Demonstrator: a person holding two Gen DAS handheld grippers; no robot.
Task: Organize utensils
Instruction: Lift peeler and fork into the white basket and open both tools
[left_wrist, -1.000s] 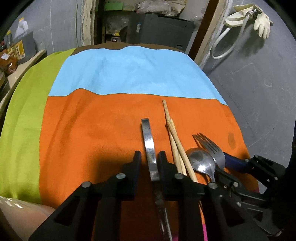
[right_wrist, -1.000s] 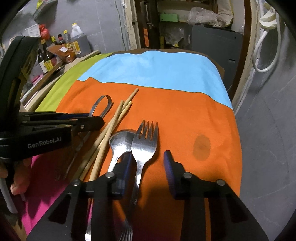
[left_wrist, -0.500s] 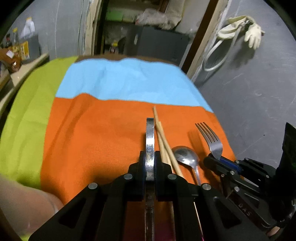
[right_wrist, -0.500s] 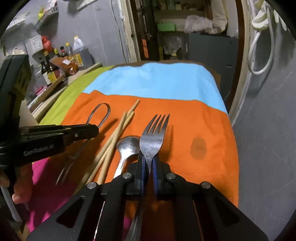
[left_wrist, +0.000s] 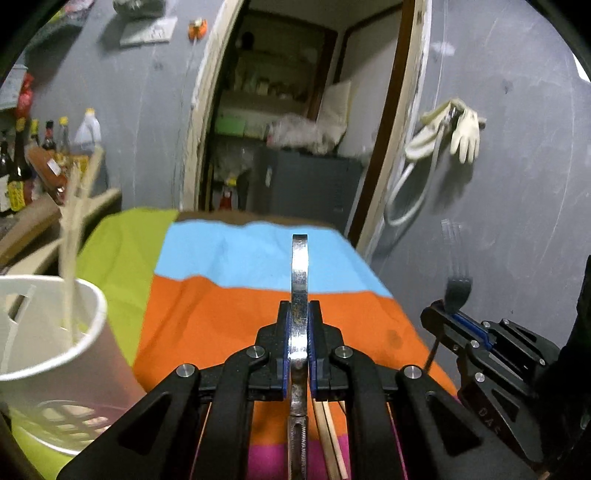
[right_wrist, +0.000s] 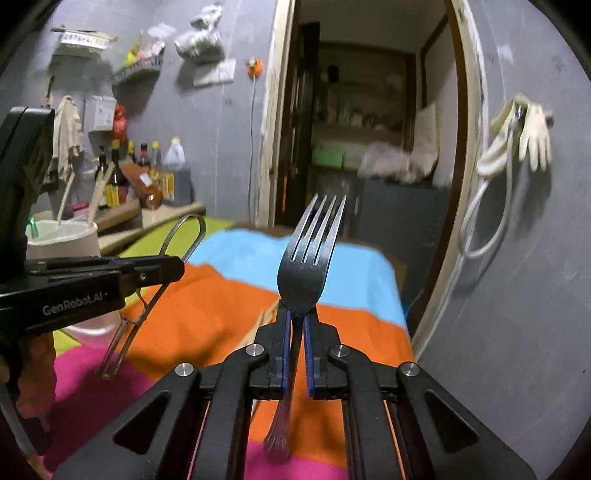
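My left gripper (left_wrist: 299, 314) is shut on thin metal tongs (left_wrist: 299, 266), held edge-on above the orange part of the cloth. In the right wrist view the same left gripper (right_wrist: 162, 267) holds the tongs (right_wrist: 184, 236) with their loop end up and their legs hanging down. My right gripper (right_wrist: 295, 321) is shut on the neck of a steel fork (right_wrist: 306, 251), tines forward and up, clear of the table. It also shows at the right of the left wrist view, right gripper (left_wrist: 439, 319) with the fork (left_wrist: 458, 288). Wooden chopsticks (left_wrist: 328, 443) lie on the cloth under my left gripper.
A white utensil holder (left_wrist: 48, 332) with chopsticks standing in it is at the table's left. The table wears a cloth (left_wrist: 221, 314) of orange, blue, green and pink. Bottles (right_wrist: 147, 173) line a shelf at the left; a grey wall and an open doorway lie beyond.
The right gripper closed on the fork and the left tightened on the tongs. Both rose off the cloth with their utensils and tilted up towards level, bringing the white holder into view.
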